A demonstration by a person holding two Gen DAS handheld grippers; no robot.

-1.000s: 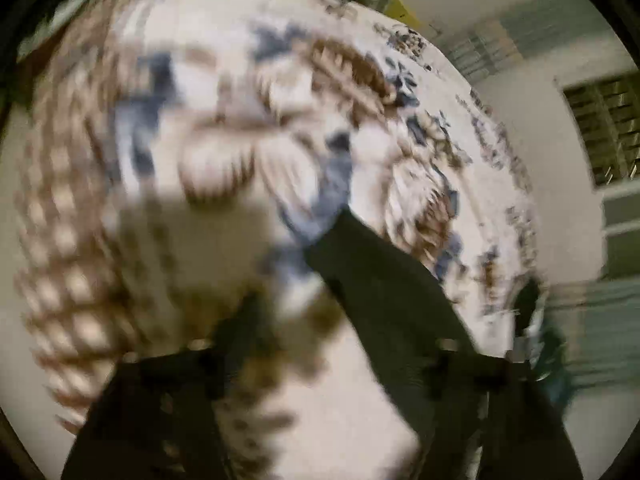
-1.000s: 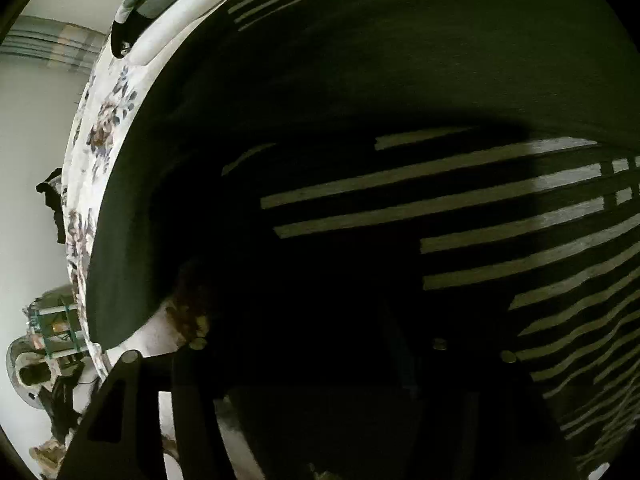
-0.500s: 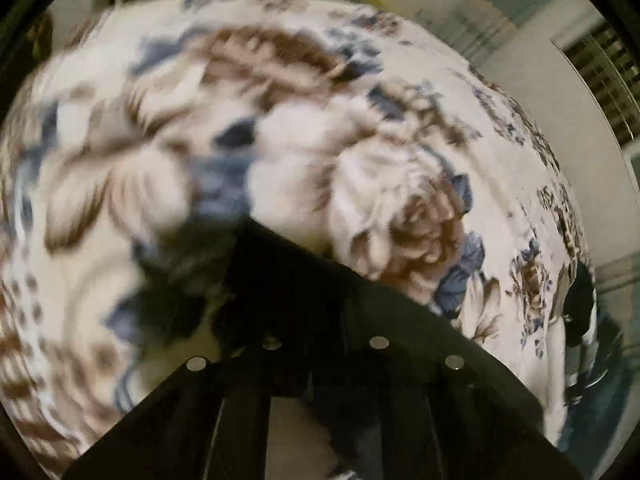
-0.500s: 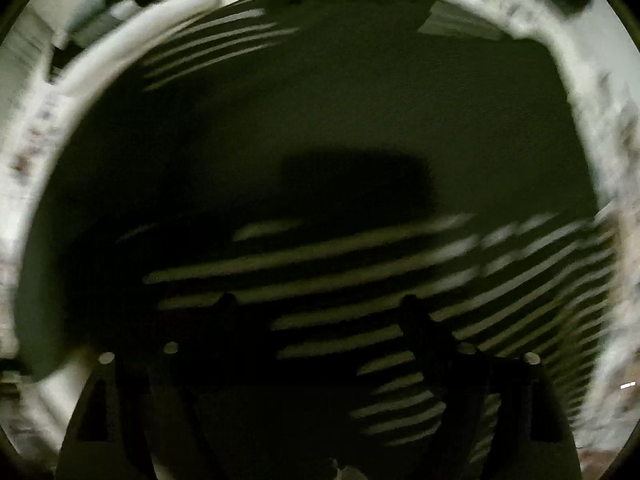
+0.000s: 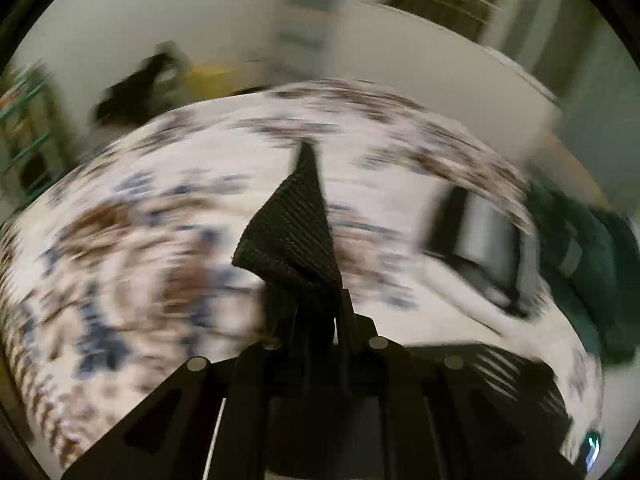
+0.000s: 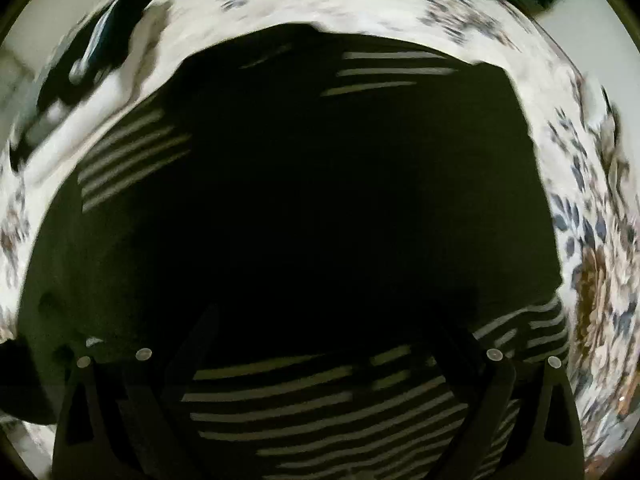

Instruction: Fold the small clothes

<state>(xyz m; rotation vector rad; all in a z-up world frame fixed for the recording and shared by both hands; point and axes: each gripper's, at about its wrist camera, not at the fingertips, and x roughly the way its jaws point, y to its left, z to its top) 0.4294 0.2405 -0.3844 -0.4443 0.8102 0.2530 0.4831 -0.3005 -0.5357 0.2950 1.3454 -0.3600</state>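
A black knit garment with thin pale stripes (image 6: 320, 208) lies spread on the floral bedsheet (image 6: 600, 240) and fills the right wrist view. My right gripper (image 6: 320, 320) is open, its dark fingers (image 6: 192, 340) spread wide just over the cloth, holding nothing. My left gripper (image 5: 320, 304) is shut on a corner of the same black knit garment (image 5: 292, 236), which stands up in a peak between the fingers, lifted above the sheet. Part of the striped body also shows at the lower right of the left wrist view (image 5: 508, 376).
The bed has a white sheet with brown and blue flowers (image 5: 140, 240). Other dark and teal clothes (image 5: 580, 260) lie at the bed's right side, and a dark striped item (image 6: 100, 52) at the far left. A wall and window lie beyond.
My left gripper has closed on the black corner and lifted it, swinging the view up towards the room. My right gripper has opened wider and pulled back, so more of the garment shows.
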